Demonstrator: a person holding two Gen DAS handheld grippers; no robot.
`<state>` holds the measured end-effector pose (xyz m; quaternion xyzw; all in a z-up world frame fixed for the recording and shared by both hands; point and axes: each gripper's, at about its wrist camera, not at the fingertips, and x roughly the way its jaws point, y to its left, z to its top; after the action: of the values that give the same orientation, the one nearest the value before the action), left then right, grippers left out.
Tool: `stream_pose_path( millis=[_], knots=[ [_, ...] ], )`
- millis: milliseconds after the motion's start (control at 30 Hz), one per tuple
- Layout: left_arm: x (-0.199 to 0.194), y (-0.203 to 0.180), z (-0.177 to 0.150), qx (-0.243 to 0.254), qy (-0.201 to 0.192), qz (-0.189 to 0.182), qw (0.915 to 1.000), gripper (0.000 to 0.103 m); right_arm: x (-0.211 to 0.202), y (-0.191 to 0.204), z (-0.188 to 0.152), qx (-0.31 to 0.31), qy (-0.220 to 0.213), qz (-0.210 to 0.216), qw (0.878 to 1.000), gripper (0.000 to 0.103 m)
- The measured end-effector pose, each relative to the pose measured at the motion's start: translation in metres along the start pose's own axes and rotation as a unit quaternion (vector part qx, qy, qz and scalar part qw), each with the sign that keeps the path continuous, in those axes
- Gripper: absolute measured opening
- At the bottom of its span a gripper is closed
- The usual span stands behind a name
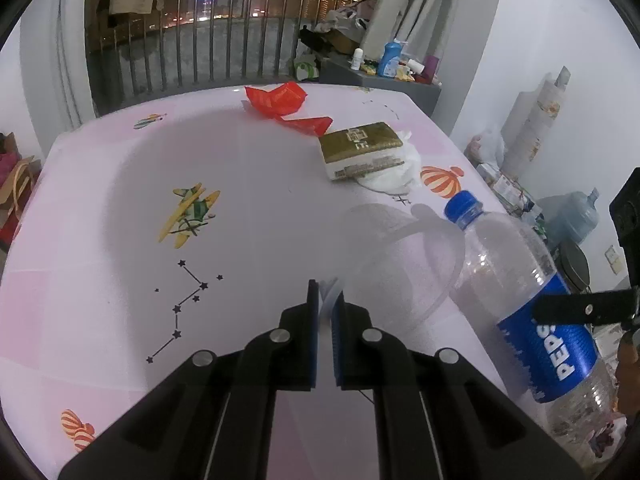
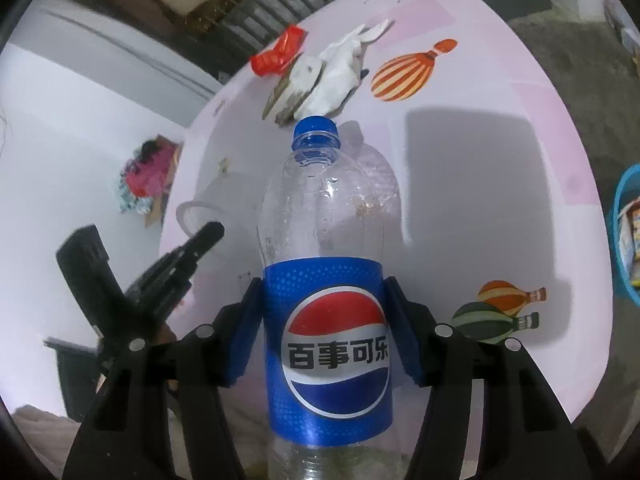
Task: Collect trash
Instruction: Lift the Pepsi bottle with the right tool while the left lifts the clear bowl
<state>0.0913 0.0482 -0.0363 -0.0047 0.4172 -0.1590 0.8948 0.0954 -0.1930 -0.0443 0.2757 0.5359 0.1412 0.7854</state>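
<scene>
On the left side the left gripper is closed on the thin rim of a clear plastic cup, which lies on its side on the pink tablecloth with its mouth toward the gripper. I think such a cup is very light and soft, so a pinch on the rim can bend or crack it, and it may swing when lifted. To the right of the cup stands the empty Pepsi bottle, with blue cap and blue label, near the table edge. The right gripper has its jaws on both sides of the label; the left blue pad seems to touch it, while on the right I see a small gap, so I judge it is not yet a firm grip. The bottle is surely light, smooth and easy to dent, so the label band is a good place to hold, because the film is less slippery than the bare plastic. The left wrist view alone shows the gold tissue pack clearly, resting on white crumpled paper, with the red wrapper behind. The right wrist view alone shows a blue basket beyond the table edge at far right, which may be the place for trash.
</scene>
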Motion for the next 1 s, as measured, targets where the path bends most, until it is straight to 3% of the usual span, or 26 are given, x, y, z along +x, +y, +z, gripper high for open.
stream_pose_path(
  millis=[300,700,1000],
  knots=[
    [-0.01,0.003,0.005,-0.021,-0.03,0.01,0.9993,0.005,-0.015,-0.01,0.003,0.016,-0.001,0.005,1.0,0.056],
    [-0.038,0.007,0.007,-0.031,-0.066,0.012,0.9973,0.005,-0.04,-0.004,0.002,0.024,-0.041,0.015,0.999,0.056],
    [-0.06,-0.002,0.022,-0.023,-0.096,-0.009,0.995,0.005,-0.079,-0.003,0.003,0.025,-0.092,0.032,0.995,0.056]
  ],
)
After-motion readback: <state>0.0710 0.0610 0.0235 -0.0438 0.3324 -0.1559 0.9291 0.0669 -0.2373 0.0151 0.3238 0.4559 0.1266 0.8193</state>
